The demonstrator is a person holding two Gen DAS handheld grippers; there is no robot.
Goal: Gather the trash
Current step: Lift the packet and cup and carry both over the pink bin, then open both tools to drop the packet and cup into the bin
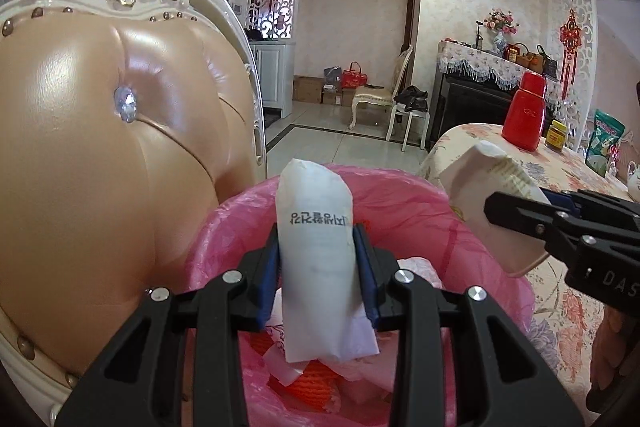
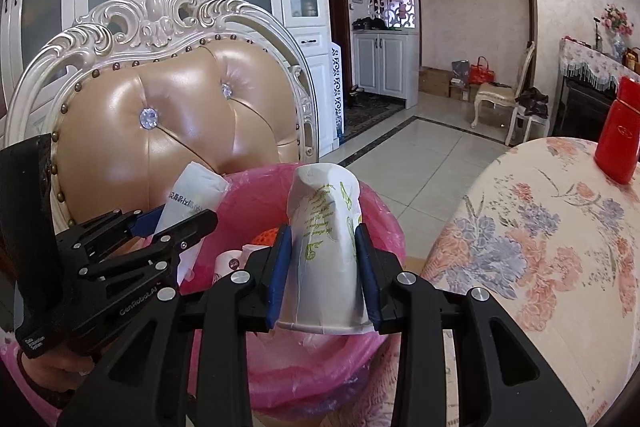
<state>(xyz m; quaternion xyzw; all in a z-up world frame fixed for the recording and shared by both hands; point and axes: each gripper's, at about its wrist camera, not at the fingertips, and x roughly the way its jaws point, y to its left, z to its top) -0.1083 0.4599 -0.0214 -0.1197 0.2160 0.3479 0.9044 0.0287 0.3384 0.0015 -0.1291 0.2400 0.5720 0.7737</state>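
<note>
Holding 1 white packet (image 1: 316, 247) | 1 paper cup (image 2: 326, 259) | 1 pink-lined bin (image 1: 400, 195)

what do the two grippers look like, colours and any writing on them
Both are matte black plastic linkage frames with cut-out slots and round silver pivot screws. Each finger carries a flat blue pad on its inner face. The left gripper shows white "GenRobot.AI" lettering and a small white label on its body; the right gripper shows white letters "DAS", cut off at the edge. No cables are visible.

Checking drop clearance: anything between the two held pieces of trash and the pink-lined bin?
Nothing visible. The white paper packet in the left claw and the crushed paper cup in the right claw hang over the open pink-lined bin.
</note>
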